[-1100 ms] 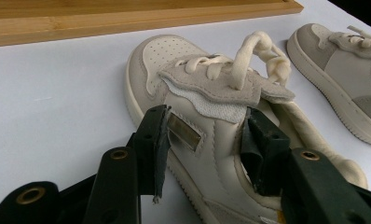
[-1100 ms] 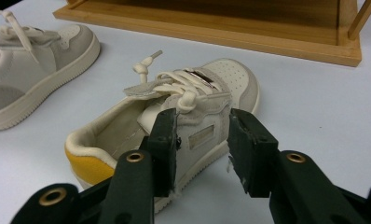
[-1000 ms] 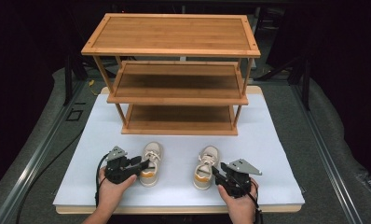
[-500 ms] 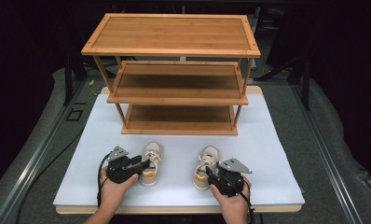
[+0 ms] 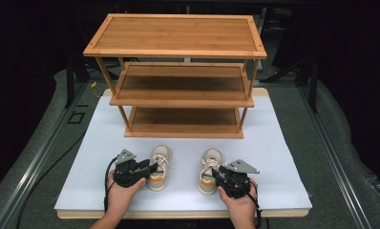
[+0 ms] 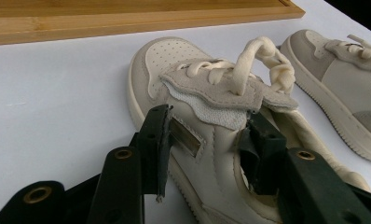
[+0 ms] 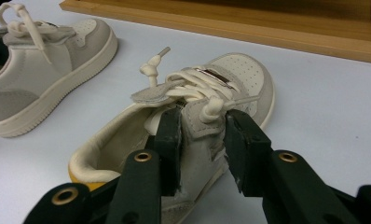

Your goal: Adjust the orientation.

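Shoes, left (image 5: 158,162) and right (image 5: 210,165), sit low centre on the white counter (image 5: 283,157) before a wooden rack (image 5: 178,71); dark room. Close views show the left tool (image 6: 207,140) and right tool (image 7: 202,140) just closing around each shoe's side wall.

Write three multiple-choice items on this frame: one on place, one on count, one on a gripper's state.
1. Where do the two shoes lie?
A. on the rack's top shelf
B. on the white table in front of the rack
C. on the floor
2. How many shelves has the wooden rack?
A. two
B. three
C. four
3. How do the left gripper jaws stand?
A. astride one side wall of the left shoe
B. clear above it
C. around a rack post

B: both shoes rest on the table.
B: three boards, stacked.
A: one jaw outside, one inside the shoe's opening.
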`<state>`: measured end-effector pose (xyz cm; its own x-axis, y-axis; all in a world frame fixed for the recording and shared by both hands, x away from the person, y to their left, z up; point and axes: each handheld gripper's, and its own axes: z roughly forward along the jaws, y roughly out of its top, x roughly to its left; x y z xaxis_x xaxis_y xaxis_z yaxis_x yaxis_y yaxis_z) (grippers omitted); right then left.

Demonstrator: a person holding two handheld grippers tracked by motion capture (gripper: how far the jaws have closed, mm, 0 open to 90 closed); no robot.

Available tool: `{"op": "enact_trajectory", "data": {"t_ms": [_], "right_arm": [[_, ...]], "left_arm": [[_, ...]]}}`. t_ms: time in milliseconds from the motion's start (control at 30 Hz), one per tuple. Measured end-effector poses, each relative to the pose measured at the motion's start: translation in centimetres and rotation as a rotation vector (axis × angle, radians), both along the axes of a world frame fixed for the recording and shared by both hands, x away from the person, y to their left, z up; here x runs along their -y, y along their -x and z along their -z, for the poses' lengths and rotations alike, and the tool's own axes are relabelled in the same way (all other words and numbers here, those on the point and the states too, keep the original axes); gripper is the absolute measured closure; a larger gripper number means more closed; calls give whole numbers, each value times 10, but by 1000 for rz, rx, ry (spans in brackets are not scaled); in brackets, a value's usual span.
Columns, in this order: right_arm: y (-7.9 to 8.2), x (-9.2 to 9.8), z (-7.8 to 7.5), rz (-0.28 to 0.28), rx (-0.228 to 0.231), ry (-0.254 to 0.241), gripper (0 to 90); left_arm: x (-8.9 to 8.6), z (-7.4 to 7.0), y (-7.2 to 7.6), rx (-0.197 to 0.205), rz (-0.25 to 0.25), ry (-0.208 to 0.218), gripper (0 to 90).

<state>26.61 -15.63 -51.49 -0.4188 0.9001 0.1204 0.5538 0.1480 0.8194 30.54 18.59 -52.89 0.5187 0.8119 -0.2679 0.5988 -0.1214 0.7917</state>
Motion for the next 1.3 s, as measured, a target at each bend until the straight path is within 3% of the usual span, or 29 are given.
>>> {"op": "enact_trajectory", "data": {"t_ms": [67,300,700,1300], "right_arm": [[-1,-2,0,-8,9,14,679],[-9,-17,1,-112,53,40,702],[-19,-30,2,-138,41,10,705],[-24,-47,2,-146,47,14,704]], "left_arm": [[3,0,0,-2,1,3,565],[13,-1,0,-9,-5,4,565],[30,-1,-2,-12,-6,5,565],[41,0,-1,-28,-10,36,560]]}}
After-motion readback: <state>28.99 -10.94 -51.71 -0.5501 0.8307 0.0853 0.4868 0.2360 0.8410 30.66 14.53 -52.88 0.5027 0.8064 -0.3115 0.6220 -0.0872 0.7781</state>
